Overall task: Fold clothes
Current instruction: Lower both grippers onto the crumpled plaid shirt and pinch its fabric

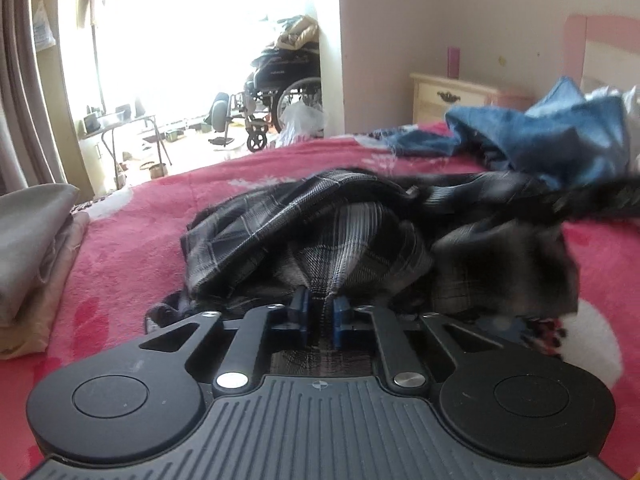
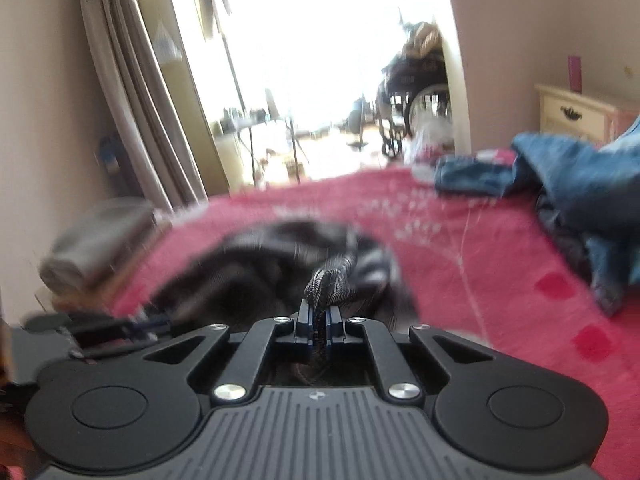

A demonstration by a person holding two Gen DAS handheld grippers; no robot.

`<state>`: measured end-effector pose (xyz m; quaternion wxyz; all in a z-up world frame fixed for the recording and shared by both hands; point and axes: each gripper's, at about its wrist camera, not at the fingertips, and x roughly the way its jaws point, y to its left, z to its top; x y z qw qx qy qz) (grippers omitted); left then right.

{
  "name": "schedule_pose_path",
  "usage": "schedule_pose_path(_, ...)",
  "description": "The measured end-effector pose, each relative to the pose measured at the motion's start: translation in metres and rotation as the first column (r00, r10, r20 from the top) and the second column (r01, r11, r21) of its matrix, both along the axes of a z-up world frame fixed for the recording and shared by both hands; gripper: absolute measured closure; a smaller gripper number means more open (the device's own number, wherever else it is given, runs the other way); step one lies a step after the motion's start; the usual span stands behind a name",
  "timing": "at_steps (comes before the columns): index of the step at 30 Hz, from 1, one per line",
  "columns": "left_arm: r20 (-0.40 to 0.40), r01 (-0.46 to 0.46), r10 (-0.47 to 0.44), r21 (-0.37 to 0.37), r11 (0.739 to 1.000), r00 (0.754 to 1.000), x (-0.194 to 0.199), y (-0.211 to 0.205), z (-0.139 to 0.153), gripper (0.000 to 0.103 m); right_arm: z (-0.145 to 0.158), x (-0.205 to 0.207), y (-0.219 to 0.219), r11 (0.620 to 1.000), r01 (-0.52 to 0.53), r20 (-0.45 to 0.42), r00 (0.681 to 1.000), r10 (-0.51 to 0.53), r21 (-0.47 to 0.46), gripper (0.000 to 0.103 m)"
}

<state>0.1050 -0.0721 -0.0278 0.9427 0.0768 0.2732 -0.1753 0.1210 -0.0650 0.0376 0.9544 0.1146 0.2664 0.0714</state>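
With a bunched edge of the plaid shirt (image 1: 304, 240) pinched in both the left tongs (image 1: 320, 312) and the right tongs (image 2: 319, 320), the crumpled bulk just ahead on the bed (image 2: 460, 240) could be dragged into the jeans (image 2: 568, 176) or slipped from a thin grip.

Plaid shirt (image 1: 320, 236): thin woven cloth, matt. Blanket (image 1: 160, 208): red fleecy cloth, napped. Blue garment (image 1: 560, 136): denim-like cloth. Left gripper (image 1: 320, 308): matt black plastic, ribbed housing, bright metal screws. Nightstand (image 1: 452, 98): cream painted wood, smooth.
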Motion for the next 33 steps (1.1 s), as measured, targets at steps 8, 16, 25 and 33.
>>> schedule_pose_path(8, 0.07, 0.045, -0.039, -0.084, 0.995, 0.997, -0.043, 0.03, 0.035, 0.103, 0.069, -0.062, -0.03, 0.994, 0.031, 0.139, 0.989, -0.046, 0.109, 0.096)
schedule_pose_path(16, 0.066, 0.156, -0.151, -0.087, 0.984, 0.986, -0.071, 0.042, 0.048, 0.103, 0.113, -0.125, -0.058, 0.983, 0.101, 0.225, 0.965, -0.134, 0.153, 0.096)
schedule_pose_path(25, -0.032, 0.12, -0.124, -0.101, 0.988, 0.992, -0.046, 0.037, 0.021, 0.055, 0.141, -0.198, -0.13, 0.84, 0.537, 0.324, 0.782, -0.532, 0.083, 0.096)
schedule_pose_path(33, -0.068, 0.036, -0.037, -0.014, 0.999, 0.997, -0.013, 0.04, -0.002, 0.002, 0.071, -0.145, -0.116, 0.806, 0.587, 0.041, 0.81, -0.585, -0.079, 0.056)
